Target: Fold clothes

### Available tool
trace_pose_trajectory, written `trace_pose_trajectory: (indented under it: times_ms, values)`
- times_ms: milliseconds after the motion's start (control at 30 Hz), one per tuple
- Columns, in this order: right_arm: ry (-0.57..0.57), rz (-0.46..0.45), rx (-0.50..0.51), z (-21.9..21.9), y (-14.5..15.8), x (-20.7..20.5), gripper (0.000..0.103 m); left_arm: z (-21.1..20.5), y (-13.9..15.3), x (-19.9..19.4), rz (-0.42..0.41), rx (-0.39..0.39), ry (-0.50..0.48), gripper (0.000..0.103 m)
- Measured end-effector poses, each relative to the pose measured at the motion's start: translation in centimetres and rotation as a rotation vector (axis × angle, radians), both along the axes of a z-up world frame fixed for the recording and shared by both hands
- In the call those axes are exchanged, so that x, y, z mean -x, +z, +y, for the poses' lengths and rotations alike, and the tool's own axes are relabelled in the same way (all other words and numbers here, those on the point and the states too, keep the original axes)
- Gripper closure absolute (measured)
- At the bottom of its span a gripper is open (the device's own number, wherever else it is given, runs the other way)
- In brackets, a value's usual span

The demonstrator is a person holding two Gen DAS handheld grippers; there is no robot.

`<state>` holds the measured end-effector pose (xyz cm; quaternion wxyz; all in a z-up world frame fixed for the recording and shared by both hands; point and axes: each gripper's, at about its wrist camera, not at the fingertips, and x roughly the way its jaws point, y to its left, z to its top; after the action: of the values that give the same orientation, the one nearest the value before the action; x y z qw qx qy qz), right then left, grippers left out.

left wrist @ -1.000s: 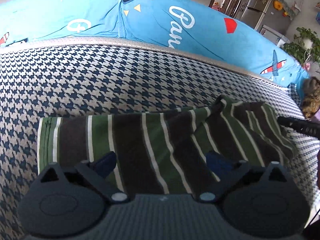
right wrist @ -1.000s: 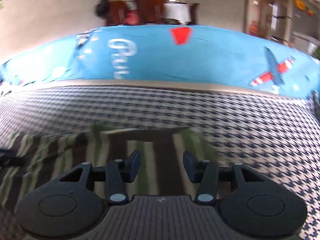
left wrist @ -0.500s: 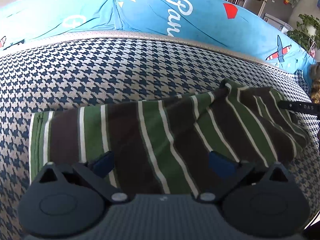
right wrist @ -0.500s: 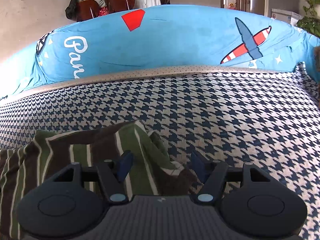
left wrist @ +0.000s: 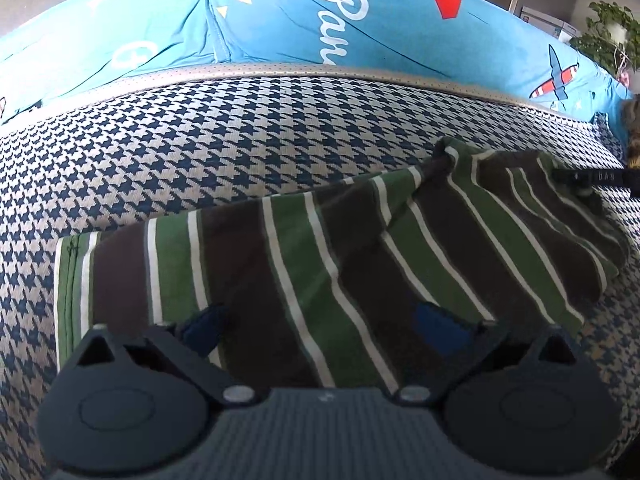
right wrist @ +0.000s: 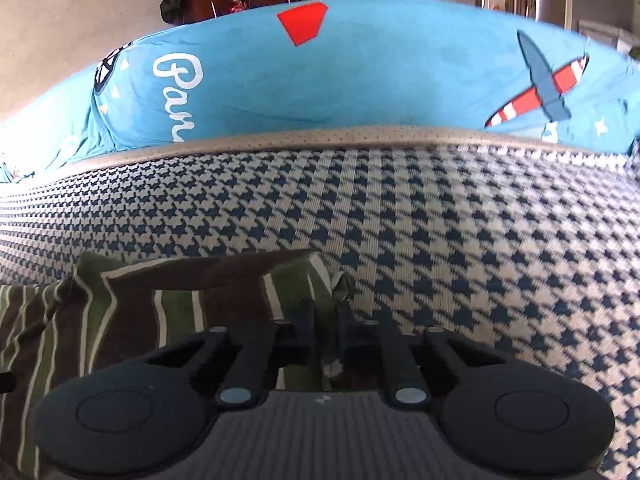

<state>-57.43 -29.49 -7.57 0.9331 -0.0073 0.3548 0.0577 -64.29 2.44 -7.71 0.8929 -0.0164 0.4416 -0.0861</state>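
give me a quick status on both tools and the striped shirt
Right tool shut on striped shirt's edge. Left tool open over shirt, holding nothing. Shirt lies rumpled on houndstooth cover. Nothing in the way.

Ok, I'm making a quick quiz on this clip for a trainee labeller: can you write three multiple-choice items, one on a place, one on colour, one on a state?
1. Where does the striped garment lie?
A. on the houndstooth cover
B. on the blue printed bedding
C. on a chair

2. Which colours are its stripes?
A. red and yellow
B. green, brown and white
C. blue and grey

3. How do the jaws of the right gripper stand?
A. wide open, nothing near
B. shut on the garment's edge
C. out of view

Answers:
1 A, houndstooth shows all around the garment.
2 B, green and brown bands with thin white lines.
3 B, in the right wrist view the jaws meet with cloth pinched between them.
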Motion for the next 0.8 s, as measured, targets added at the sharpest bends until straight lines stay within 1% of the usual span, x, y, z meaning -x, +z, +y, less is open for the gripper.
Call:
trace_pose_trajectory:
  times_ms: [100, 167, 300, 367, 433, 467, 500, 533, 567, 600, 733, 800]
  values:
    - [-0.008, -0.084, 0.062, 1.0, 1.1, 0.4, 0.094, -0.2, -0.1, 0.1, -0.003, -0.016, -0.008, 0.0]
    - [0.001, -0.108, 0.106, 1.8, 1.2, 0.4, 0.094, -0.4, -0.2, 0.2, -0.006, -0.034, -0.015, 0.0]
    - [0.004, -0.078, 0.26, 3.5, -0.5, -0.7, 0.094, -1.0, -0.3, 0.4, -0.015, -0.079, -0.036, 0.0]
    - [0.002, -0.067, 0.266, 3.8, -0.8, -0.9, 0.093, -1.0, -0.3, 0.4, -0.015, -0.085, -0.038, 0.0]
    - [-0.021, -0.05, 0.228, 3.3, -0.1, -1.1, 0.091, -1.1, -0.2, 0.3, -0.013, -0.085, -0.037, 0.0]
    - [-0.044, -0.045, 0.193, 2.8, 0.5, -0.8, 0.084, -1.1, -0.2, 0.2, -0.012, -0.085, -0.036, 0.0]
    - [-0.068, -0.039, 0.157, 2.2, 1.1, -0.6, 0.08, -1.2, -0.2, 0.2, -0.011, -0.085, -0.035, 0.0]
    - [-0.098, -0.043, 0.117, 1.7, 1.8, -0.1, 0.072, -1.2, -0.2, 0.2, -0.011, -0.086, -0.035, 0.0]
    - [-0.129, -0.052, 0.081, 1.1, 2.5, 0.7, 0.069, -1.2, -0.2, 0.2, -0.011, -0.086, -0.036, 0.0]
    - [-0.159, -0.062, 0.046, 0.5, 3.2, 1.5, 0.069, -1.3, -0.2, 0.1, -0.01, -0.086, -0.036, 0.0]
    - [-0.274, -0.052, -0.091, -1.7, 4.8, 5.4, 0.065, -1.3, -0.2, 0.1, -0.012, -0.087, -0.041, 0.0]
    - [-0.338, -0.02, -0.164, -2.6, 4.6, 7.1, 0.064, -1.3, -0.2, 0.2, -0.016, -0.087, -0.043, 0.0]
